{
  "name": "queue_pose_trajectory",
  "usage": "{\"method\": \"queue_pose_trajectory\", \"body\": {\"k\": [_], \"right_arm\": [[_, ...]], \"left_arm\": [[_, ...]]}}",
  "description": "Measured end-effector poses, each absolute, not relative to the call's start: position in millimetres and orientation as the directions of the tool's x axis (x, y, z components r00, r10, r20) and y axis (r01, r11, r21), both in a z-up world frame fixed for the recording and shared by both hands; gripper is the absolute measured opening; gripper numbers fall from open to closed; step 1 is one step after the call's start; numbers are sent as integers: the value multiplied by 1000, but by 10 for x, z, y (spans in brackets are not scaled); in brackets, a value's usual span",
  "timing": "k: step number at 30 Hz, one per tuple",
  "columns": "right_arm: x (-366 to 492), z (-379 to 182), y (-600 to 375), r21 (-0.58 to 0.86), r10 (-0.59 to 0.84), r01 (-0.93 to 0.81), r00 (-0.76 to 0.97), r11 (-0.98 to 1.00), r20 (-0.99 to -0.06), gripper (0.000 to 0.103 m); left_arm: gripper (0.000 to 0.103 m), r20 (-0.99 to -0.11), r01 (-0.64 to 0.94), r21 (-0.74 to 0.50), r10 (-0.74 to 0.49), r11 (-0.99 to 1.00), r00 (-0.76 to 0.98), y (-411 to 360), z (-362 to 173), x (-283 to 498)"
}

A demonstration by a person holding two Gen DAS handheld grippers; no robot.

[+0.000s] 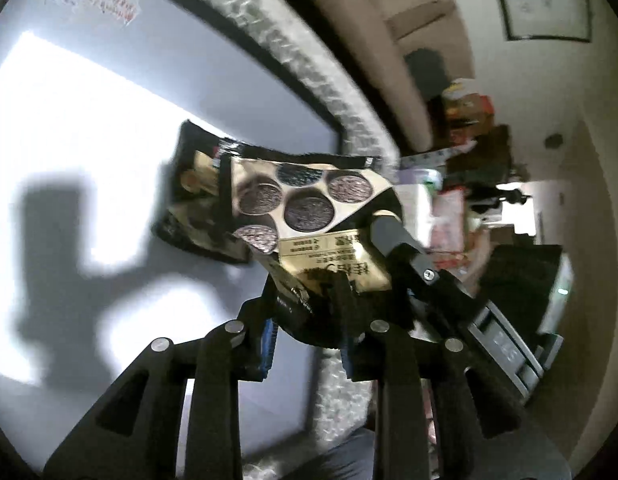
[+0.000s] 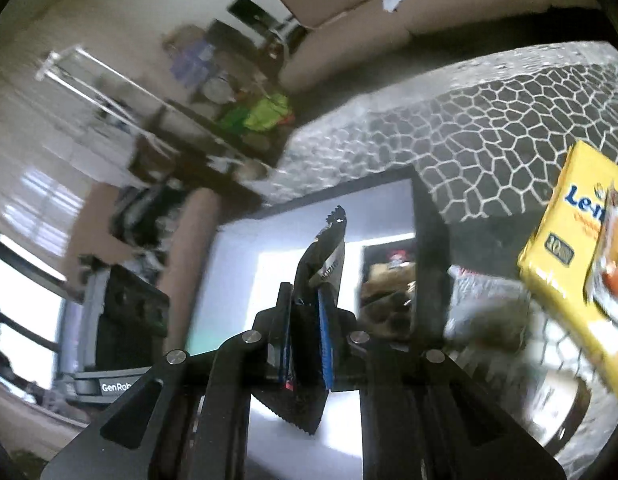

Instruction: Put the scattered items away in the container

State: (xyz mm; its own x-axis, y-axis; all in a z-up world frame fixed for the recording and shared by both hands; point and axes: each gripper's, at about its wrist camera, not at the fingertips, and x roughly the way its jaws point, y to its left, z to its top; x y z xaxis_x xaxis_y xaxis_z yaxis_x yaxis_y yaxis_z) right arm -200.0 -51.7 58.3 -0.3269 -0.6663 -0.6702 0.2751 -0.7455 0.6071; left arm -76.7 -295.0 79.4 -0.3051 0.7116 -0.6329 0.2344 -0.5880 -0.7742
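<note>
The left gripper (image 1: 309, 312) tilts downward, clamped on a cookie packet (image 1: 305, 216) held above the white-floored container (image 1: 89, 128). The right gripper (image 2: 305, 320), also angled down, pinches a dark sachet (image 2: 323, 252) edge-on over the container's floor; a yellow box (image 2: 565, 264) lies farther right.

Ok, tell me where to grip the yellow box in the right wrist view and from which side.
Take the yellow box by its bare left long edge, jaws across its thin depth, coming in from the left. Its broad face looks too wide to span, and an orange-and-white packet covers its right part.
</note>
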Motion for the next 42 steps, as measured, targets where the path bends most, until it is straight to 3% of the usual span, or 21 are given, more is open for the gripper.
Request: {"method": "queue_pose_trajectory", "body": {"k": [8, 13, 21, 27, 32, 35, 37, 39, 42], "right_arm": [[-2329, 303, -736, 430, -509, 292, -307, -854, -804, 14], [-2394, 410, -780, 378, -476, 312, -359, -872, -803, 24], [-2277, 618, -651, 336, -465, 354, -398, -873, -790, 27], [-2177, 596, -404, 369, -482, 332, -390, -868, -785, 27], [-2013, 665, -99, 410, -514, 320, -403, -854, -757, 30], [-1878, 722, 184, 442, -532, 298, -420, -846, -735, 34], [-1769, 758, 359, 442, -529, 291, -428, -848, -733, 35], [-1662, 813, 478, 426, -519, 297, -436, -854, -735, 35], [-1515, 941, 702, 386, -493, 311, -471, -869, -731, 36]], "left_arm": [[24, -704, 279, -708, 680, -649, -205, -2858, 333, -1189], [24, -718, 295, -692, 667, -658, -196, -2803, 203, -1180], [24, -786, 290, -617, 592, -732, -177, -2629, 143, -1141], [47, -848, 272, -530, 499, -803, -179, -2547, 301, -1119], [73, -861, 258, -507, 471, -822, -192, -2566, 447, -1034], [74, -894, 239, -443, 405, -864, -193, -2481, 557, -996], [72, -957, 219, -277, 250, -935, -143, -2448, 474, -984], [71, -980, 202, -188, 170, -961, -103, -2385, 400, -971], [71, -974, 213, -223, 206, -951, -99, -2310, 428, -902]]}}
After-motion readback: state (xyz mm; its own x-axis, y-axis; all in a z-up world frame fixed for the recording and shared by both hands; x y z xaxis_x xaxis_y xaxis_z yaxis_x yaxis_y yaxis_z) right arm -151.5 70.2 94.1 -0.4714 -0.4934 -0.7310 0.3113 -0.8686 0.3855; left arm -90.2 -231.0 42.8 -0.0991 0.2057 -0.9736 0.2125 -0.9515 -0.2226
